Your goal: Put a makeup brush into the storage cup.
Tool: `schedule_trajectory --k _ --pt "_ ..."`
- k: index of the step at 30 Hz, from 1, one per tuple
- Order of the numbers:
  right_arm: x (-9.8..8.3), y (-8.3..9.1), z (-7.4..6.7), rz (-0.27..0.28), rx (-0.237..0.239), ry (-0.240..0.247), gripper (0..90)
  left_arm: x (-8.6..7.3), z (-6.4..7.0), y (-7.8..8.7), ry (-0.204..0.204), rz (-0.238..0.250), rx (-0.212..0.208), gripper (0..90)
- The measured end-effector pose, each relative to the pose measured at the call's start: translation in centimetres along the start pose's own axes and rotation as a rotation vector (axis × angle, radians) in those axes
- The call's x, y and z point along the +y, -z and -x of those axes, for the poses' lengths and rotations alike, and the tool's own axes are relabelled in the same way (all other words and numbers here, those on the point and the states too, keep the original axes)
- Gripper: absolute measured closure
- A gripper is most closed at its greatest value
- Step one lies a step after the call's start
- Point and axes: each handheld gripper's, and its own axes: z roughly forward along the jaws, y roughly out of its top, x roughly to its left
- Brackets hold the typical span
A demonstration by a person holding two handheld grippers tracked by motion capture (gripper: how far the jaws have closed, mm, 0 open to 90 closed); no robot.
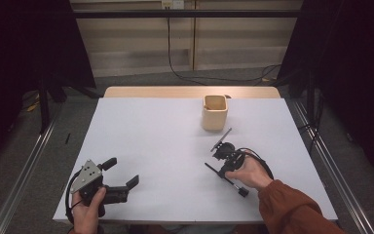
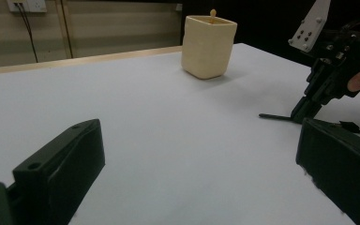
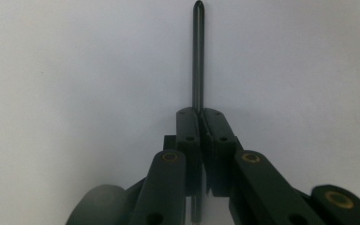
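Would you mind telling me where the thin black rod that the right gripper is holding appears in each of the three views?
High view: the thin black rod lies right of centre, slanting out from the right gripper beside the person's hand.
Left gripper view: it lies flat on the white table at the right, poking left from that gripper.
Right gripper view: it runs straight up the middle from the shut jaws.
Shared landmark: the beige cup, in the high and left gripper views.

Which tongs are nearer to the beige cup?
Right. The right tongs sit just in front of the beige cup, shut on a thin black stick; the left tongs rest open far across the table.
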Motion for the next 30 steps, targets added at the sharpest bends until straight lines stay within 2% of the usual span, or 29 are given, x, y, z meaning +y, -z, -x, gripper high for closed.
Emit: schedule_trajectory --k 8,12,17,30 --pt "-0.2 0.6 -0.4 0.037 0.041 0.027 85.9 0.0 0.0 0.0 -0.002 0.001 -0.001 1.4" --pt "-0.4 1.7 -0.4 0.056 0.053 0.033 85.9 0.0 0.0 0.1 -0.001 0.005 -0.001 1.5" --pt "-0.8 3.4 0.5 0.139 0.089 0.01 85.9 0.0 0.0 0.1 0.001 0.003 0.003 1.5" --pt "-2.3 5.2 1.4 0.352 0.17 -0.014 85.9 0.0 0.0 0.1 -0.003 0.002 0.003 1.5"
